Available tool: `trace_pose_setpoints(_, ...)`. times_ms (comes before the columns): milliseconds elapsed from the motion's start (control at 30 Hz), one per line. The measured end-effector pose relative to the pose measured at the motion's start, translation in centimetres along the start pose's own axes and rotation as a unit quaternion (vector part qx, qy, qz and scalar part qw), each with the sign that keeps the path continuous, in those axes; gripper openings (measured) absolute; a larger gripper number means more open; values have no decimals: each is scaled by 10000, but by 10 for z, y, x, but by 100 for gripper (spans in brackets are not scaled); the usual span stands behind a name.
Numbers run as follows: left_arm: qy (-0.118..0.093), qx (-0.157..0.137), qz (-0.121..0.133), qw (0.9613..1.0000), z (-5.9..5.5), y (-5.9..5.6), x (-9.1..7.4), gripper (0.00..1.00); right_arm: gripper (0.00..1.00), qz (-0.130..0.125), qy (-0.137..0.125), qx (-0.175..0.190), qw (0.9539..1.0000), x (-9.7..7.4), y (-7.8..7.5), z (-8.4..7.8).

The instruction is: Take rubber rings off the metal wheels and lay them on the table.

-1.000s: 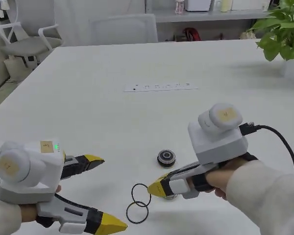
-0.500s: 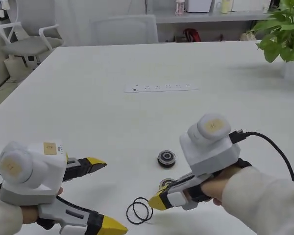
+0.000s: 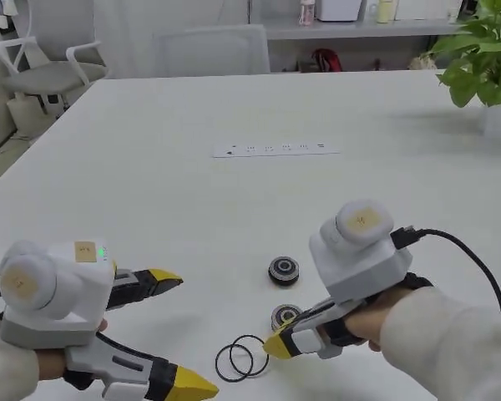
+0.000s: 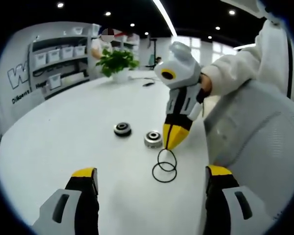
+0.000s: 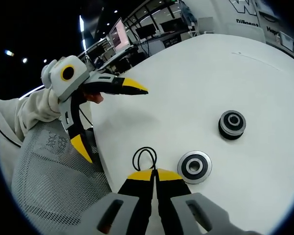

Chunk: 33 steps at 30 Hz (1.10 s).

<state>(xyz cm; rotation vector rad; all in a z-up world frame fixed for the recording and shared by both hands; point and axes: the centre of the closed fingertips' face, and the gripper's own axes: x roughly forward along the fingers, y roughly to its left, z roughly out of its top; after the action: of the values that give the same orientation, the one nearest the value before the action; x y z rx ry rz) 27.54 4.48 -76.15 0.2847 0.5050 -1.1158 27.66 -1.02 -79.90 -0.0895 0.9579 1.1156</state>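
Two metal wheels stand on the white table (image 3: 192, 200). The far wheel (image 3: 284, 270) (image 4: 122, 129) (image 5: 232, 124) wears a black rubber ring. The near wheel (image 3: 285, 317) (image 4: 153, 139) (image 5: 194, 166) is bare metal. Two thin black rubber rings (image 3: 242, 357) (image 4: 165, 165) (image 5: 144, 156) lie overlapping just left of the bare wheel. My right gripper (image 3: 272, 345) (image 4: 173, 142) (image 5: 154, 175) is shut, and its tips pinch the edge of the nearer ring low over the table. At the front left my left gripper (image 3: 190, 332) (image 4: 151, 172) (image 5: 112, 121) is wide open and holds nothing.
A white power strip (image 3: 274, 149) lies mid-table, well beyond the wheels. A green plant (image 3: 480, 50) stands at the far right corner. An office chair (image 3: 42, 71) sits off the far left edge. A black cable (image 3: 472, 251) trails from the right gripper.
My right gripper has drawn back from the bare wheel toward me, dragging one ring onto the other. The bare wheel now shows. My left gripper has barely moved.
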Motion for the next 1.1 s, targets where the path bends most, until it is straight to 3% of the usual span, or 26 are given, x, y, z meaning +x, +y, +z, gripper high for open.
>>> trace_pose_setpoints(700,32,-42,30,10000,-2,3,0,92,2,-43,-1,45,10000,-5,-6,0)
trace_pose_setpoints(1100,38,-73,13,10000,-3,2,0,91,2,-172,-355,79,9992,-19,-15,15)
